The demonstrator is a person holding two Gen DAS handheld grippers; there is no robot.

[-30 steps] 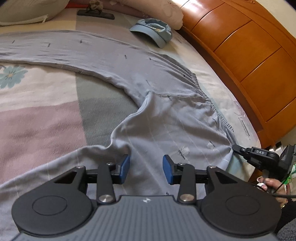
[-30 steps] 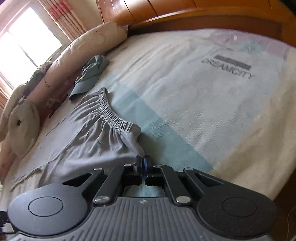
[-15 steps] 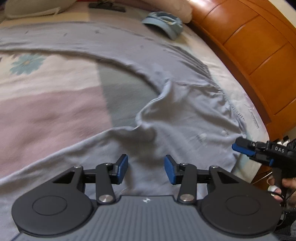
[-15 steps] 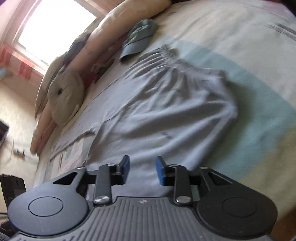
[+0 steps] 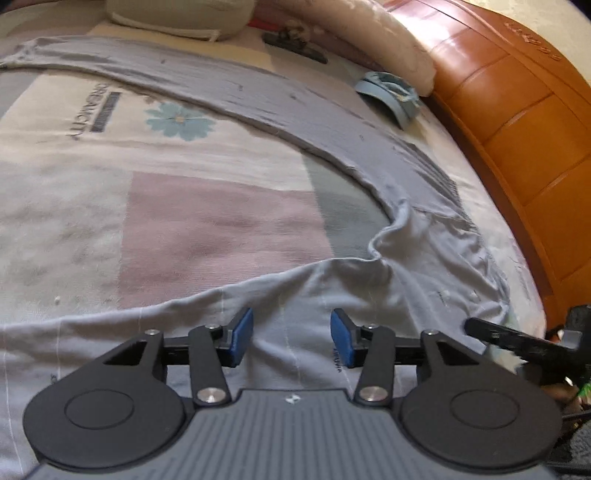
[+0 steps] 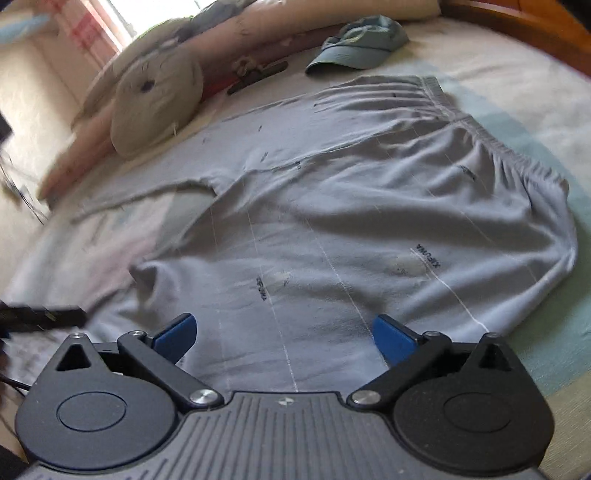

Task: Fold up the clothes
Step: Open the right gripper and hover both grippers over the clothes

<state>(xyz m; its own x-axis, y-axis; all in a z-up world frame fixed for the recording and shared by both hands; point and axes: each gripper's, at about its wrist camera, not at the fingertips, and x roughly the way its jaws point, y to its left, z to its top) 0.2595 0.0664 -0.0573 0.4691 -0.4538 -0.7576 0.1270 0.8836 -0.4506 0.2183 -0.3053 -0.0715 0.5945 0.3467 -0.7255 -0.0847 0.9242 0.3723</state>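
Note:
Grey trousers [image 5: 413, 280] lie spread on the bed, one leg running to the far left, the other along the near edge. The same trousers [image 6: 369, 206] fill the right wrist view, elastic waistband at the right. My left gripper [image 5: 291, 334] hovers over the near leg; its jaws are opening, with nothing pinched between the blue pads. My right gripper [image 6: 284, 332] stands over the seat of the trousers with jaws opening wide and holding nothing. The right gripper's finger [image 5: 517, 338] shows at the right edge of the left wrist view.
A blue cap [image 5: 391, 94] [image 6: 358, 44] lies near the pillows [image 5: 177, 14]. A round cushion [image 6: 155, 107] and a dark clip [image 6: 258, 75] sit at the far side. A wooden headboard [image 5: 517, 129] borders the bed; the patterned sheet [image 5: 184, 214] shows between the legs.
The right gripper went from shut to wide open and swung from the bare sheet over the trousers. The left gripper slid along the near leg and opened a little; the crotch fabric puckered.

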